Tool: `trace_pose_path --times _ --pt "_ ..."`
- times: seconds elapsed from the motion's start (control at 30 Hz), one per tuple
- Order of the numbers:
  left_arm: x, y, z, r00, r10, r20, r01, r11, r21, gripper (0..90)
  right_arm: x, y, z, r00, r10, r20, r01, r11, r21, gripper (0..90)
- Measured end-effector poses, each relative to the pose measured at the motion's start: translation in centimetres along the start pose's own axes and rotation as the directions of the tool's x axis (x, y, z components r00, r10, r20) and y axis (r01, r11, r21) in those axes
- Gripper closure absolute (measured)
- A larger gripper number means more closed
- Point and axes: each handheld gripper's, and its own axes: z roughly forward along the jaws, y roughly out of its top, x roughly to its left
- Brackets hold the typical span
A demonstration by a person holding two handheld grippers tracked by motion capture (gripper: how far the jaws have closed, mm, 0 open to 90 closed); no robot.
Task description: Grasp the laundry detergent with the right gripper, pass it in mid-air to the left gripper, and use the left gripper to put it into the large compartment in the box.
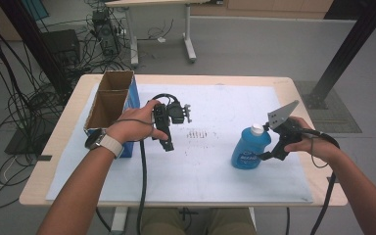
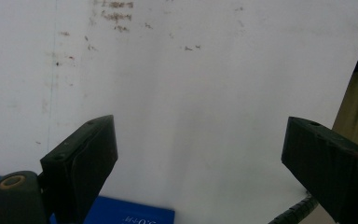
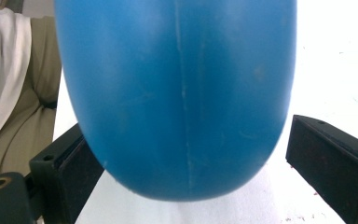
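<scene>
Though standing upright on the white sheet (image 1: 210,171) right of centre, between the wide-spread jaws of the right gripper (image 1: 273,152) and not yet pinched, probably light, smooth, slippery plastic bottle (image 1: 249,148): best gripped low across the broad belly.

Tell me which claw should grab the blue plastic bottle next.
Right. The right claw already straddles the blue plastic bottle, jaws open on either side of it. The left claw hangs open over bare white paper, nearer the cardboard box.
</scene>
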Motion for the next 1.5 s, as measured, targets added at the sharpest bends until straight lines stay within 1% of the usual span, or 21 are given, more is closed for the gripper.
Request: trace_pose_path --times 0.33,0.37,0.63,0.8,0.87,1.0,1.13,1.2,1.27,1.33,1.5 --pt "0.0 0.0 0.1 1.0 -0.005 0.002 0.005 1.0 -0.002 10.8 0.0 -0.1 0.1 1.0 -0.006 0.004 0.006 1.0 -0.01 6.2" --pt "0.0 0.0 0.1 1.0 -0.004 0.003 0.004 1.0 -0.001 10.8 0.0 -0.1 0.2 1.0 -0.008 0.003 0.008 1.0 -0.018 6.3" --pt "0.0 0.0 0.2 1.0 -0.003 0.004 0.003 1.0 -0.002 10.8 0.1 -0.3 0.7 0.9999 -0.01 -0.004 0.01 0.999 -0.03 7.3" --pt "0.0 0.0 0.2 1.0 -0.004 0.005 0.004 1.0 -0.001 11.0 0.1 -0.4 0.8 0.9999 -0.007 -0.009 0.007 0.999 -0.035 8.2" --pt "0.0 0.0 0.3 1.0 -0.007 0.005 0.007 1.0 -0.004 11.0 0.1 -0.5 0.8 0.9999 0.0 -0.011 -0.001 0.999 -0.049 8.8" --pt "0.0 0.0 0.3 1.0 -0.003 0.006 0.003 1.0 -0.001 11.1 0.1 -0.6 0.9 0.9999 -0.002 -0.014 0.001 0.998 -0.058 9.8" --pt "0.0 0.0 0.3 1.0 -0.003 0.005 0.003 1.0 -0.002 11.1 0.1 -0.7 1.0 0.9999 0.0 -0.016 -0.001 0.998 -0.06 10.1" --pt "0.0 0.0 0.3 1.0 -0.003 0.004 0.003 1.0 -0.003 11.1 0.0 -0.8 1.2 0.9996 0.013 -0.025 -0.015 0.998 -0.059 10.1" --pt "0.0 0.0 0.3 1.0 -0.004 0.005 0.004 1.0 -0.005 11.2 0.0 -0.8 1.3 0.9996 0.013 -0.026 -0.014 0.998 -0.057 10.4" --pt "0.0 0.0 0.3 1.0 -0.007 0.005 0.007 1.0 -0.005 11.2 0.1 -0.9 1.4 0.9996 0.011 -0.028 -0.013 0.998 -0.068 12.5" --pt "0.0 -0.1 0.3 1.0 -0.007 0.007 0.007 1.0 -0.005 11.4 0.1 -0.9 1.6 0.9995 0.003 -0.031 -0.005 0.997 -0.072 14.3"
